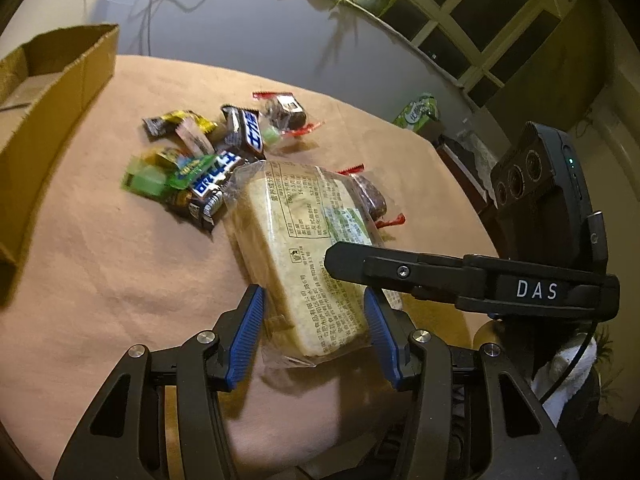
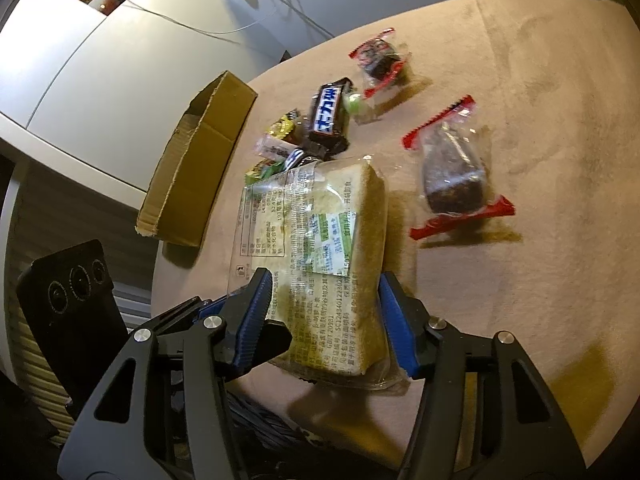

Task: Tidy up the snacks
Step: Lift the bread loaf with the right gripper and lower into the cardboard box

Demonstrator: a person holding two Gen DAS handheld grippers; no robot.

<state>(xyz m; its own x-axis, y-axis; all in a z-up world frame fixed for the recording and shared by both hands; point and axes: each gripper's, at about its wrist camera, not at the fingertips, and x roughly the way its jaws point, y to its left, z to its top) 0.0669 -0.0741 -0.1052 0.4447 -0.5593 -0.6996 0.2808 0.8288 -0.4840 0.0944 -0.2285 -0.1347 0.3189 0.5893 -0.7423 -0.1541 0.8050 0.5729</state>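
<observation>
— Grip first: how is the bread pack (image 2: 320,248) held?

— Both claws are set around its near end. The left gripper (image 1: 314,334) is spread wide, blue pads lying along the pack's two sides; the right gripper (image 2: 326,318) is spread likewise. Whether the pads are truly pressing the wrapper cannot be told, though contact seems likely. The pack itself is seen lying on the tan cloth (image 2: 540,240), near the table's front edge.

— How much is judged done?

— Little, it seems. The cardboard box (image 1: 56,92) is shown with nothing visible in the part of its inside that is exposed. Still left out are the heap of small bars and candies (image 1: 200,160) just beyond the pack, and two red-edged cake packets (image 2: 456,168).

— Room for moving?

— Bare cloth is seen between pack and box, to the left, so a path there is judged open. The heap touches the pack's far end and could be dragged. The table edge lies close beneath both claws
</observation>
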